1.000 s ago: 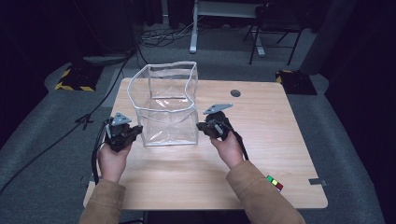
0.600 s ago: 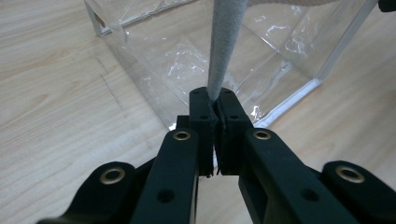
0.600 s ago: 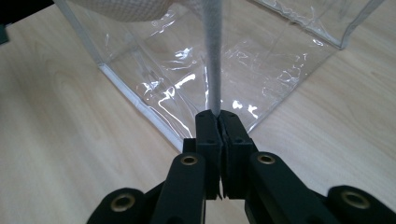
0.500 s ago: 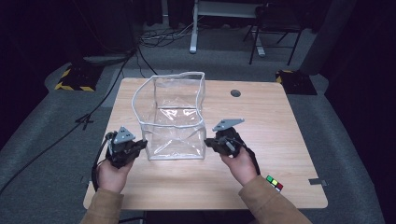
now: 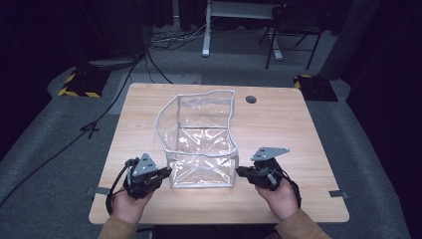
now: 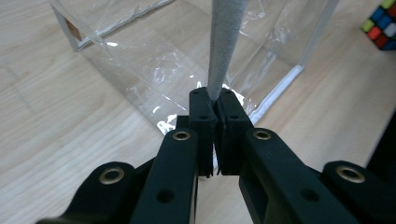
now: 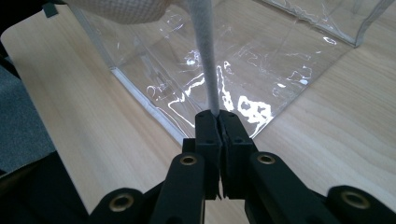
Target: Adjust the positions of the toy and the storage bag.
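Bag (image 5: pixel 201 144), clear plastic w/ white trim, is sitting lower in the frame vs. a sec ago, nearer the bottom edge of the surface (image 5: pixel 308 129); both hands are lower too. Count: 1 bag, 2 tools, 1 colour cube (image 6: pixel 384 24) at upper right of the left gripper view. Left tool (image 5: pixel 166 173) is pinching the bag's near-left trim, right tool (image 5: pixel 240 172) is pinching the near-right trim, jaws pressed together. Bag is standing open w/ nothing inside.
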Motion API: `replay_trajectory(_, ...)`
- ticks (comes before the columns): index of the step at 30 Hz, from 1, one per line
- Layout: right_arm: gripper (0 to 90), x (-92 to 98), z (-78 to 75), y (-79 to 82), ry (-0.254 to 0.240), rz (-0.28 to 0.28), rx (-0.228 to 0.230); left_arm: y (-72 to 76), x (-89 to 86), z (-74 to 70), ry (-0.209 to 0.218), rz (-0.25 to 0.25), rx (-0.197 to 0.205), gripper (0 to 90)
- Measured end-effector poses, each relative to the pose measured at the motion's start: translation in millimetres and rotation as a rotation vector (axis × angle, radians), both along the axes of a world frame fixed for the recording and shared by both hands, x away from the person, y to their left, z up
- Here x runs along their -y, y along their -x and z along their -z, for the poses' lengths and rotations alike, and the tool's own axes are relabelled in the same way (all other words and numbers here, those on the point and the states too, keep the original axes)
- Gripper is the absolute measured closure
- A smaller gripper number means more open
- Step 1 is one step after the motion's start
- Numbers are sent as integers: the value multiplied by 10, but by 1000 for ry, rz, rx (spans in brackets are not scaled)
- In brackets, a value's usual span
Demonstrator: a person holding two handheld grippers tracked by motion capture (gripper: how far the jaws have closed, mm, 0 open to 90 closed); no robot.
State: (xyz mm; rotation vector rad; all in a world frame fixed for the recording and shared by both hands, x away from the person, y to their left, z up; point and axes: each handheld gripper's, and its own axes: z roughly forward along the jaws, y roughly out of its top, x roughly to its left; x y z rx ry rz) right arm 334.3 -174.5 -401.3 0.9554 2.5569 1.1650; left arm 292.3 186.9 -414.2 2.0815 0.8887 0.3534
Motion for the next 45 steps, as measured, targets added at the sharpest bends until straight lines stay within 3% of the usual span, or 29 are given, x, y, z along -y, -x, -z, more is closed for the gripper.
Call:
replay_trajectory(4,874,173,-3,188,2,3,-5,136,117,1,17,57,-23,866)
replay_trajectory(8,873,294,-6,317,-2,9,-11,231,206,-7,-5,93,-3,866)
replay_trajectory(16,872,455,-9,567,-6,12,-25,404,308,0,3,134,-3,866)
replay_trajectory(17,872,455,-9,567,-6,12,-25,436,331,10,26,134,-18,866)
replay_trajectory(26,886,699,-11,819,-42,51,-37,544,473,17,19,198,-9,862)
replay_trajectory(32,874,858,3,851,-52,72,-41,579,551,22,19,212,-4,862)
replay_trajectory(36,772,812,-4,815,-43,51,-7,578,545,24,21,212,-5,863)
replay_trajectory(39,782,767,-1,776,-39,40,0,579,547,25,21,212,-3,863)
replay_trajectory(41,860,706,20,718,-30,31,-1,580,544,23,16,214,-5,863)
replay_trajectory(45,876,687,11,757,-11,30,15,589,540,21,13,214,7,862)
